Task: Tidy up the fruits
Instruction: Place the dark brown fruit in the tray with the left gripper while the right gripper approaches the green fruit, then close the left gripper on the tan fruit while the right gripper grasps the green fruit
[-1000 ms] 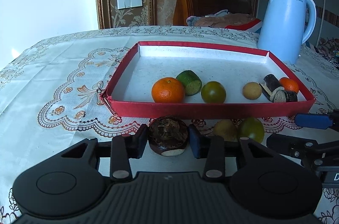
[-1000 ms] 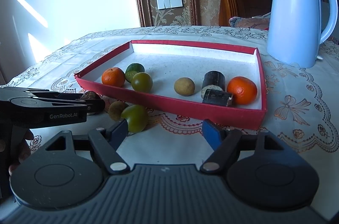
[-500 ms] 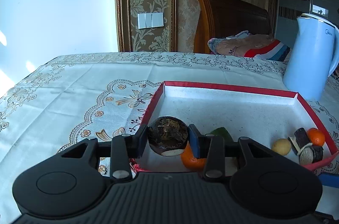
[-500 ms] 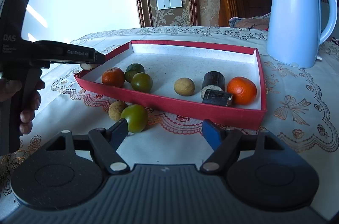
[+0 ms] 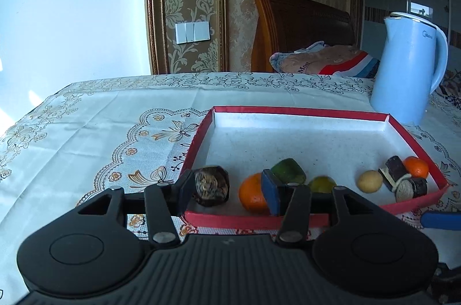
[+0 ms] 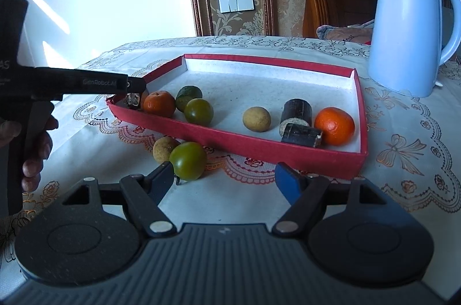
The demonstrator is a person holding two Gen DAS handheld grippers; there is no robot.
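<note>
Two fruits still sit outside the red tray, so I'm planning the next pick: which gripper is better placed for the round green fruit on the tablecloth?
Right. The right gripper is open, with the round green fruit just ahead by its left finger; the left gripper is over the red tray, releasing a dark brown fruit.

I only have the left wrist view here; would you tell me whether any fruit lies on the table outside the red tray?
Observer: Yes, two. A green fruit and a small tan fruit lie on the tablecloth, just in front of the tray and its near wall.
Operator: Thank you. Is the right gripper holding anything?
Observer: No. The right gripper is open and empty, with the green fruit just ahead of its left finger.
</note>
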